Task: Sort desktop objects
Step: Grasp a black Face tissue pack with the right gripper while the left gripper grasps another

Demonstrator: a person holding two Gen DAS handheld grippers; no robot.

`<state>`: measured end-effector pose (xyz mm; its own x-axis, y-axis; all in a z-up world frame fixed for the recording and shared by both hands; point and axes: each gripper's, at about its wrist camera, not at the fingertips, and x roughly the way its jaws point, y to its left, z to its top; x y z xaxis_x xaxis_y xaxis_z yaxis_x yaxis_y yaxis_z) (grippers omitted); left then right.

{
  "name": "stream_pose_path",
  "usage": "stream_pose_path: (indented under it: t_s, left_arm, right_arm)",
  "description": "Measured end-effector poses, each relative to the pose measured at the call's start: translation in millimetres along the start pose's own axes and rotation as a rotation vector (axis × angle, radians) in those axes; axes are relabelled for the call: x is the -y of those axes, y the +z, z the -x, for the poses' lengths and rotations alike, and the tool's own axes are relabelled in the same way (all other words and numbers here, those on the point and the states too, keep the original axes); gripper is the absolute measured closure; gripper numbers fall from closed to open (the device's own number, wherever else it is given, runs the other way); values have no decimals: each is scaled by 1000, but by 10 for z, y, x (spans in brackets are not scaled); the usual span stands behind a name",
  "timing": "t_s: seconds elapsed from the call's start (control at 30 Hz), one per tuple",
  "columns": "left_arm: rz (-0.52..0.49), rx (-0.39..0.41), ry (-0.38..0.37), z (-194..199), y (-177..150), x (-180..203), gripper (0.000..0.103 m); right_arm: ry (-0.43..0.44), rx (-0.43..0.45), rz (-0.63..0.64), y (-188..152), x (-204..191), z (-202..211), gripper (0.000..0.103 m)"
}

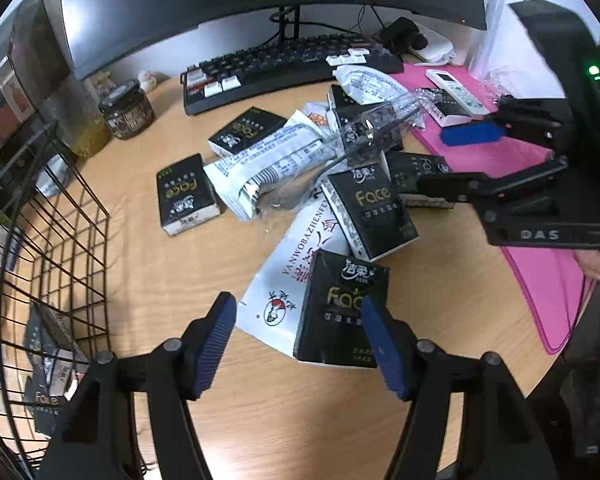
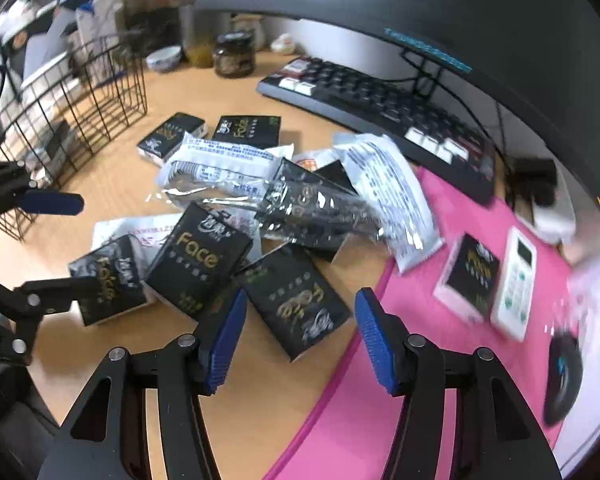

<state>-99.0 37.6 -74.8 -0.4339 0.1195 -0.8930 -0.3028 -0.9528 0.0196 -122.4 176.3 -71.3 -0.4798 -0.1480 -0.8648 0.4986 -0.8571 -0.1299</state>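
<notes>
Several black "Face" tissue packs and white sachets lie in a heap on the wooden desk. My left gripper is open and empty, just above the nearest tissue pack, which lies on a white sachet. My right gripper is open and empty, hovering over another tissue pack at the edge of the pink mat. The right gripper also shows in the left wrist view, open over the heap. A clear plastic wrapper lies across the pile.
A black wire basket at the left holds a few tissue packs. A keyboard and monitor stand at the back. A dark jar stands back left. A white remote, one tissue pack and a black mouse lie on the pink mat.
</notes>
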Motion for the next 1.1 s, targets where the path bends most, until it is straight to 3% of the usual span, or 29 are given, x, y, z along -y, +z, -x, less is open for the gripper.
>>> stream_pose_path:
  t_s: [0.17, 0.27, 0.3, 0.37, 0.4, 0.5, 0.7, 0.8, 0.93, 1.1]
  left_arm:
    - [-14, -6, -10, -45, 11, 44, 33]
    - [-23, -10, -21, -58, 9, 86, 33]
    - [-24, -11, -20, -58, 5, 94, 33]
    - [-23, -13, -24, -53, -8, 101, 33]
    - [-22, -13, -27, -46, -9, 107, 33]
    - [-30, -6, -34, -6, -14, 139, 33]
    - [-76, -1, -15, -31, -27, 285, 33]
    - [-93, -13, 3, -108, -31, 336, 34]
    - [-99, -44, 2, -199, -19, 359, 50]
    - [-13, -112, 6, -209, -8, 310, 51]
  right_arm:
    - [83, -17, 13, 66, 62, -192, 38]
    - [72, -36, 16, 44, 17, -311, 39]
    - [68, -44, 8, 21, 4, -323, 40]
    - [98, -44, -32, -24, 12, -275, 56]
    - [105, -48, -56, -48, 14, -255, 56]
    - [81, -58, -108, -194, -28, -161, 56]
    - [28, -27, -335, -528, 50, 163, 56]
    - [-16, -29, -368, -605, 35, 274, 56]
    - [-14, -31, -433, -700, 28, 337, 56]
    - [-32, -62, -510, -791, 78, 270, 56]
